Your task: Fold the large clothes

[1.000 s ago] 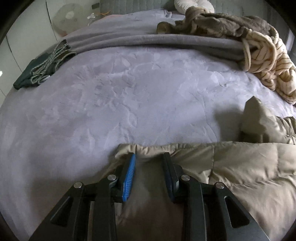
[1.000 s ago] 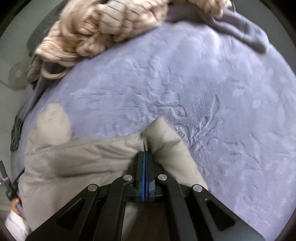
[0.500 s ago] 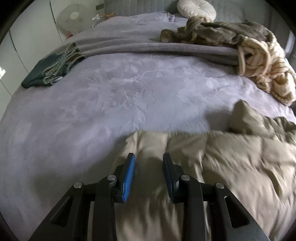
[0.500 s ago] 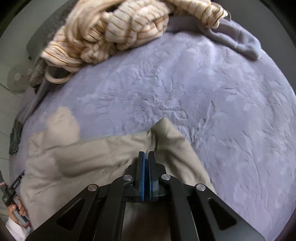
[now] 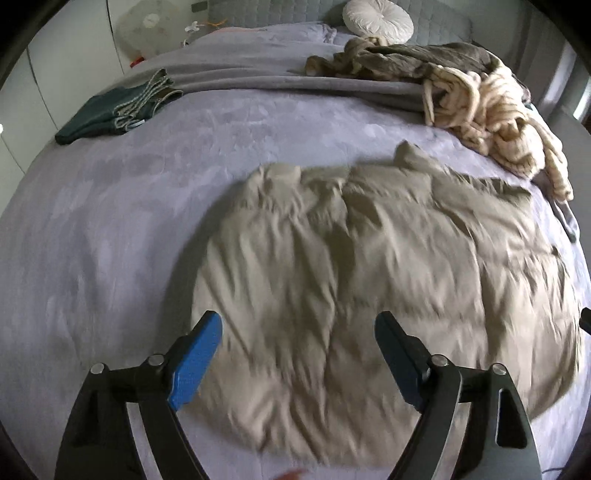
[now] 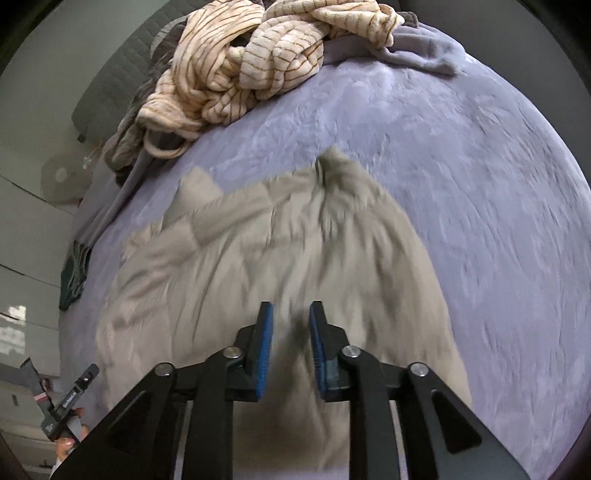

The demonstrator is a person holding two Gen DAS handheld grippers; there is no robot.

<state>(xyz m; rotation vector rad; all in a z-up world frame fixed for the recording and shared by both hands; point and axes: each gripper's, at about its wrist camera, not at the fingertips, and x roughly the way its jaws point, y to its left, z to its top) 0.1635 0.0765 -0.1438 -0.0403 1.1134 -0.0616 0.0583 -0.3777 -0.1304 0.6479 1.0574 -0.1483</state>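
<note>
A large beige quilted jacket (image 5: pixel 369 266) lies spread flat on the lavender bed cover (image 5: pixel 110 221). It also shows in the right wrist view (image 6: pixel 258 258). My left gripper (image 5: pixel 297 332) is wide open and empty, held above the jacket's near left part. My right gripper (image 6: pixel 290 314) is partly open and empty, held above the jacket's near right part. The left gripper also shows at the lower left of the right wrist view (image 6: pixel 70 402).
A cream striped garment (image 5: pixel 498 114) and a brown-grey one (image 5: pixel 406 59) are piled at the far right. A folded dark green garment (image 5: pixel 110 110) lies at the far left. A round white cushion (image 5: pixel 376 18) sits by the headboard. A fan (image 5: pixel 147 26) stands beyond the bed.
Both grippers have let go of the jacket, opened and pulled back and up. The jacket now lies spread flat on the bed.
</note>
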